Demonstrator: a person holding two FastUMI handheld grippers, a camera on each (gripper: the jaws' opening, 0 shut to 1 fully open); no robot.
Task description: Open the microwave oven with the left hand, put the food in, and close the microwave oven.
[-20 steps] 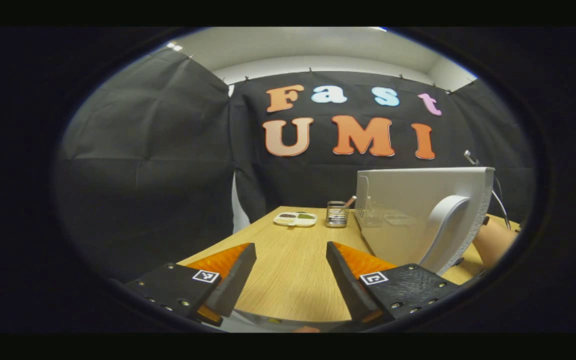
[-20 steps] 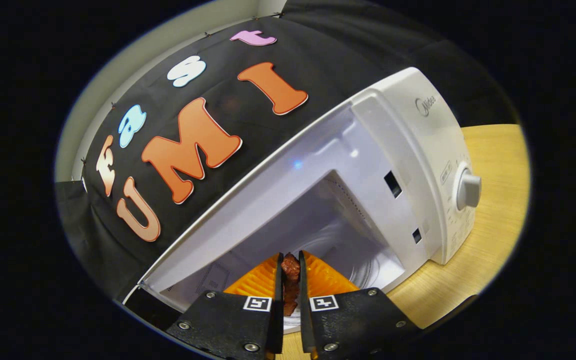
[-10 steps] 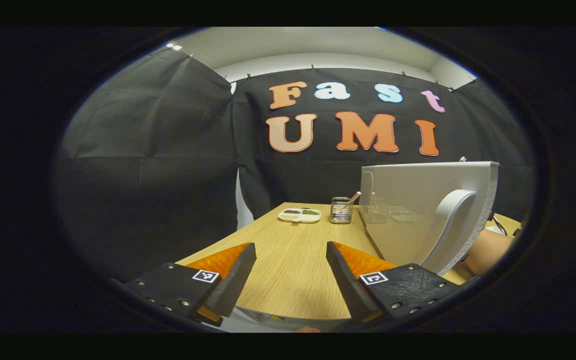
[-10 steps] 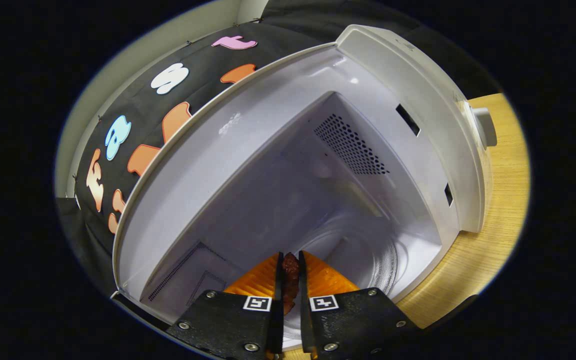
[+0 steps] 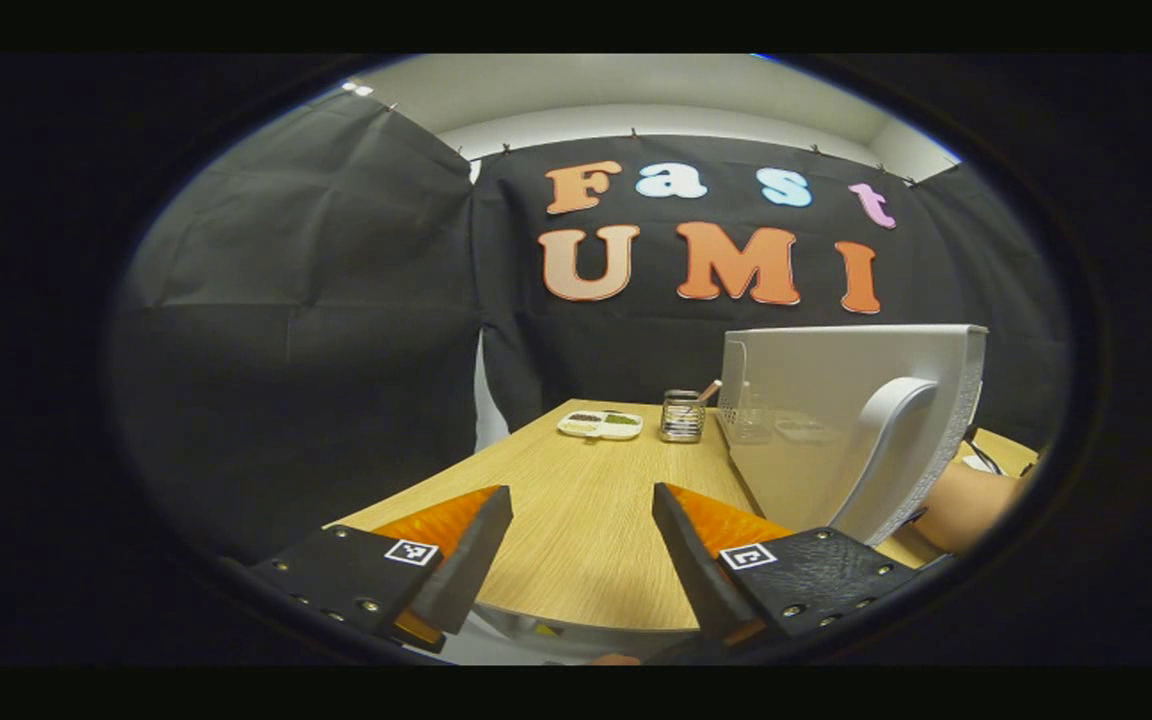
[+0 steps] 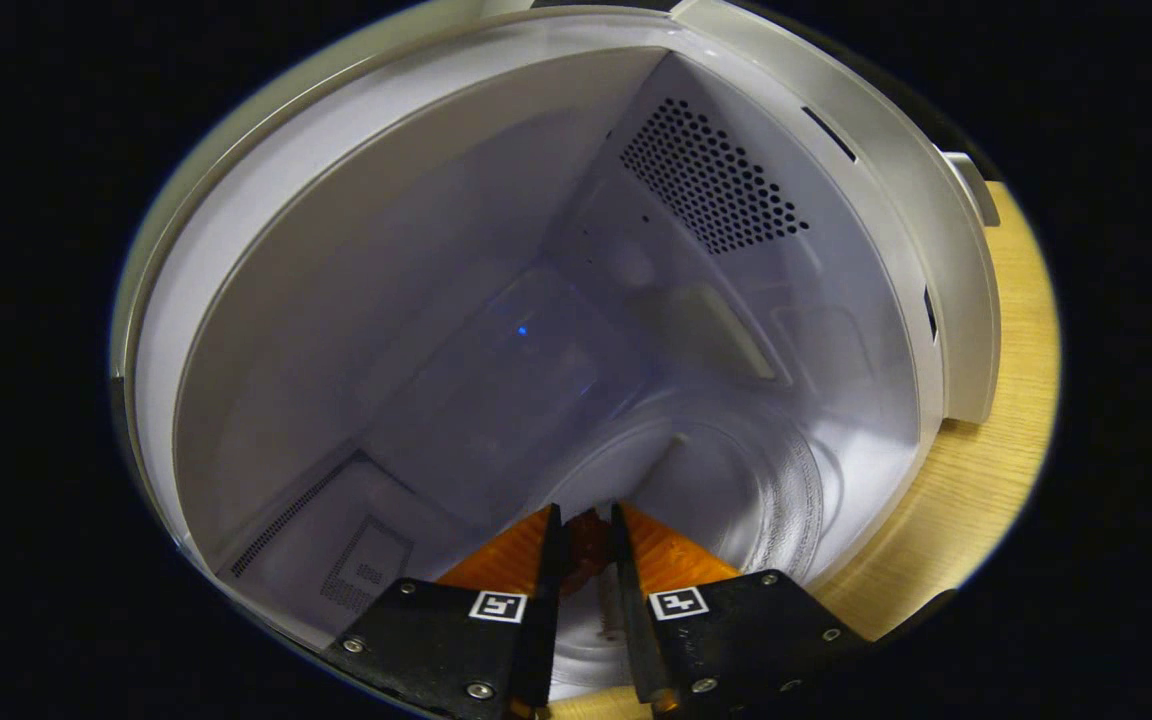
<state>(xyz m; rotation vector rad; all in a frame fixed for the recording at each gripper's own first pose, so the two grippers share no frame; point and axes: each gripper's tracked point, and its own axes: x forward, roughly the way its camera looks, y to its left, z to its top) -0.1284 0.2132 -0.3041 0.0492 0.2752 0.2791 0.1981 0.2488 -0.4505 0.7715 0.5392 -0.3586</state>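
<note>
In the right gripper view, my right gripper (image 6: pixel 586 510) reaches into the open white microwave (image 6: pixel 386 300), low over the glass turntable (image 6: pixel 736 490). It is shut on a small brown piece of food (image 6: pixel 586 545) that sits between its fingertips. In the left gripper view, my left gripper (image 5: pixel 581 490) hangs open and empty over the near edge of the wooden table (image 5: pixel 576 540). The microwave door (image 5: pixel 816 400) stands swung open to its right, its curved handle (image 5: pixel 886 440) facing me.
A white plate of food (image 5: pixel 600 424) and a metal mesh cup (image 5: pixel 681 417) stand at the table's far end. A person's forearm (image 5: pixel 966 495) reaches behind the open door. The cavity's right wall has a perforated vent (image 6: pixel 711 180).
My right gripper has moved from outside the microwave deep into its cavity with the food. The gap between its fingers is a little wider now. The left gripper has barely shifted.
</note>
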